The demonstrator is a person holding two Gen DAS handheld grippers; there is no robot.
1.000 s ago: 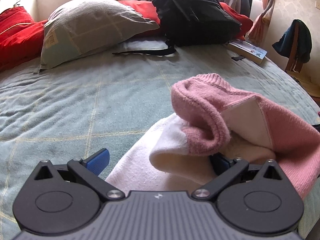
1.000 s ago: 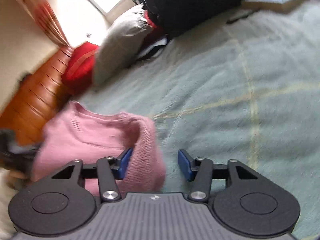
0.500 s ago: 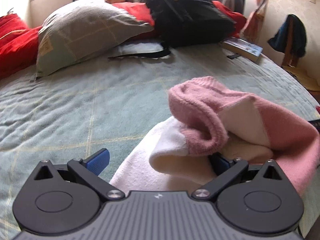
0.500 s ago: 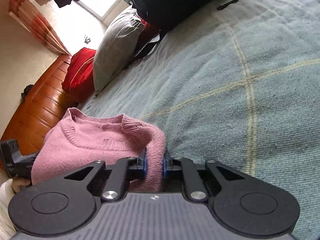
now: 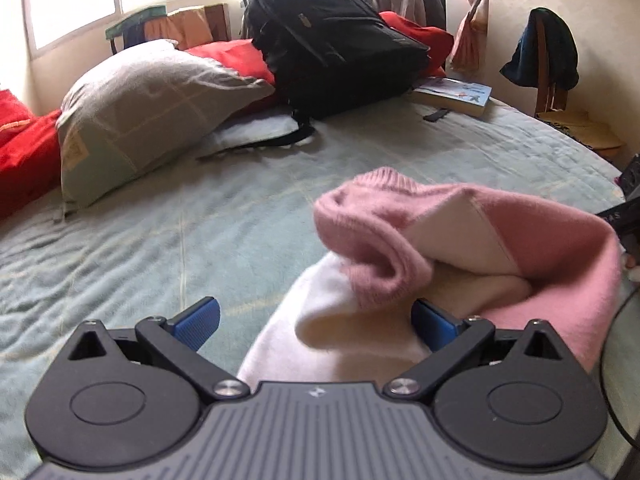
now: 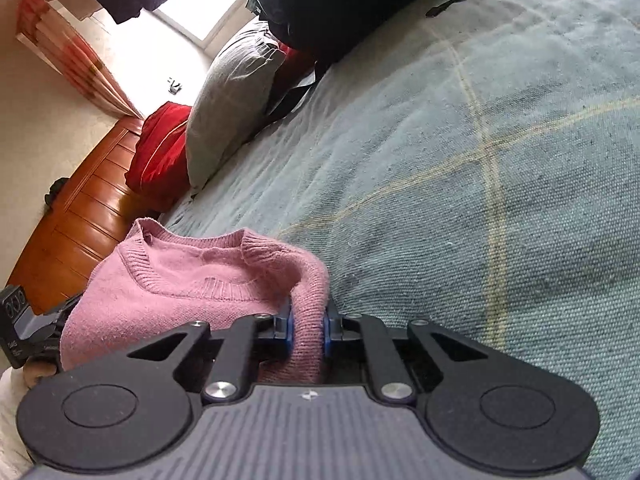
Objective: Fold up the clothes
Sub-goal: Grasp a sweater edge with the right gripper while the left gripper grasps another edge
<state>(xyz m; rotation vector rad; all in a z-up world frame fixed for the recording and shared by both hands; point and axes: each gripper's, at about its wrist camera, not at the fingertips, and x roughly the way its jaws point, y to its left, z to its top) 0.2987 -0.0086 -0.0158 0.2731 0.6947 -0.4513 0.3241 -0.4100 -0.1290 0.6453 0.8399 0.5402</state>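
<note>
A pink and white knitted sweater (image 5: 404, 232) lies bunched on the green checked bedspread (image 5: 160, 248), its pink part folded over the white part. My left gripper (image 5: 316, 322) is open wide; the white cloth lies between its blue pads and the right pad is tucked under the pink fold. In the right wrist view the sweater (image 6: 192, 280) shows its ribbed collar. My right gripper (image 6: 307, 328) is shut on a pink fold at the sweater's edge near the collar. The left gripper's body (image 6: 20, 324) shows at the far left of that view.
At the head of the bed lie a grey-green pillow (image 5: 152, 108), red cushions (image 5: 24, 152), a black backpack (image 5: 332, 48) and a book (image 5: 456, 94). A chair with dark clothing (image 5: 548, 52) stands at the right. A wooden bed frame (image 6: 80, 216) runs along the far side.
The right gripper, open beside the pink fold one second ago, has shut on it and holds it. The left gripper stays open and has tilted up slightly.
</note>
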